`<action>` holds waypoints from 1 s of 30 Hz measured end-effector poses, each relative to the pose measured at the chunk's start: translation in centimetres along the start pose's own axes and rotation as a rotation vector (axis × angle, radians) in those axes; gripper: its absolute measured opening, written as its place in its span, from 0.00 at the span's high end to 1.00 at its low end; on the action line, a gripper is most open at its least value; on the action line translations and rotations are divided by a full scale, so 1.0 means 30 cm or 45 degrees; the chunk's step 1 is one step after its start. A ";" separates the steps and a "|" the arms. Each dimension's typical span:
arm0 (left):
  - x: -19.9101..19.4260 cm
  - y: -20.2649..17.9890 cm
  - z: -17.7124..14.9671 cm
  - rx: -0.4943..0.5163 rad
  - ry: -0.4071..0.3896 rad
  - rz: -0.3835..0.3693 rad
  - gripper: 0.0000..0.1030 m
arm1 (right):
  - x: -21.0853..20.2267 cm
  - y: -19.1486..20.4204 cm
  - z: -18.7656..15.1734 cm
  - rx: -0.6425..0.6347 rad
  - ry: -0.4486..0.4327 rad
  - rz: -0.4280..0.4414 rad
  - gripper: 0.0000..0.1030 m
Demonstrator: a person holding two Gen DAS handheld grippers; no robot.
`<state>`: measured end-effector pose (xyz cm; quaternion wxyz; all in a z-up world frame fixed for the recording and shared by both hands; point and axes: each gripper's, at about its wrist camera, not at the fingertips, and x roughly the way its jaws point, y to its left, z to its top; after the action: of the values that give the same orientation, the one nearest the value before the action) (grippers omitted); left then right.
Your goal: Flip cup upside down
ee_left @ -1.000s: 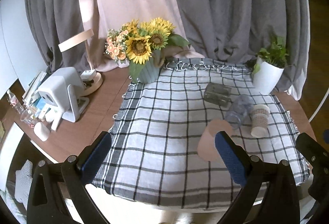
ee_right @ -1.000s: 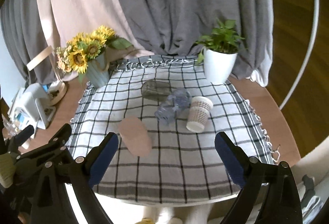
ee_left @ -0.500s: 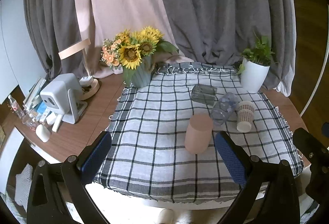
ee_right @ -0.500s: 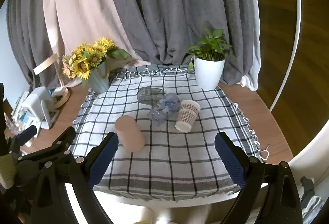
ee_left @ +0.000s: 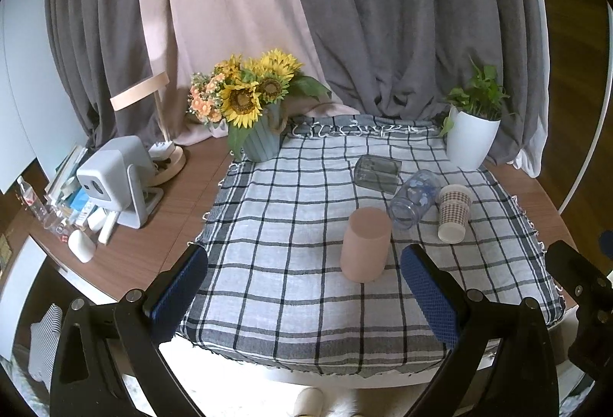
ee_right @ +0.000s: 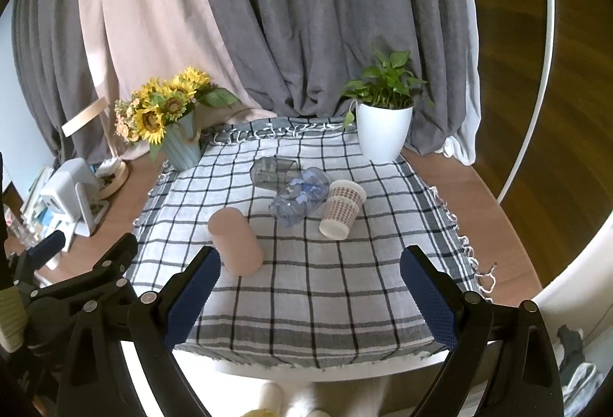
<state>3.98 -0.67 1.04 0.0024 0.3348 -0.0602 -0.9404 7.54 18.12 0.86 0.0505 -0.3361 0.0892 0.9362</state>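
**Pink cup stands mouth-down on the checked cloth**

We see the pink cup (ee_left: pixel 366 244) standing on the checked cloth (ee_left: pixel 291 210) with its long axis vertical. Its closed flat base faces up and its wider end rests on the fabric, so it points mouth-down. It sits toward the near middle of the cloth, apart from the other vessels.

Our left gripper (ee_left: pixel 304 296) is spread wide with nothing between its blue pads (ee_left: pixel 180 292), hovering near the front edge of the cloth. The cup is just beyond its right finger and is not touched. Our right gripper (ee_right: pixel 308 296) is likewise released and holds nothing; from its view the cup (ee_right: pixel 235 241) shows just above its left pad.

Behind the cup, a clear blue-printed bottle (ee_left: pixel 413 198) lies on its side, touching or nearly touching a checked paper cup (ee_left: pixel 454 212) that lies tilted with its mouth toward us. A dark glass (ee_left: pixel 377 174) lies on its side farther back. A sunflower vase (ee_left: pixel 260 141) stands at the cloth's far left corner and a white potted plant (ee_left: pixel 471 139) at the far right.
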 end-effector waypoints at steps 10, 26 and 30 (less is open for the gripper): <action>-0.001 -0.013 0.008 0.013 -0.007 -0.011 0.00 | 0.000 -0.012 0.006 0.011 -0.003 -0.015 0.08; -0.005 -0.012 0.014 0.011 -0.013 -0.002 0.00 | 0.001 0.003 0.010 -0.001 0.003 -0.005 0.08; -0.009 -0.012 0.013 0.015 -0.014 -0.001 0.00 | 0.001 0.001 0.011 -0.002 0.003 -0.004 0.08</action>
<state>3.94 -0.25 1.46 0.0000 0.3296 -0.0656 -0.9418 7.30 18.15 1.10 0.0517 -0.3373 0.0878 0.9359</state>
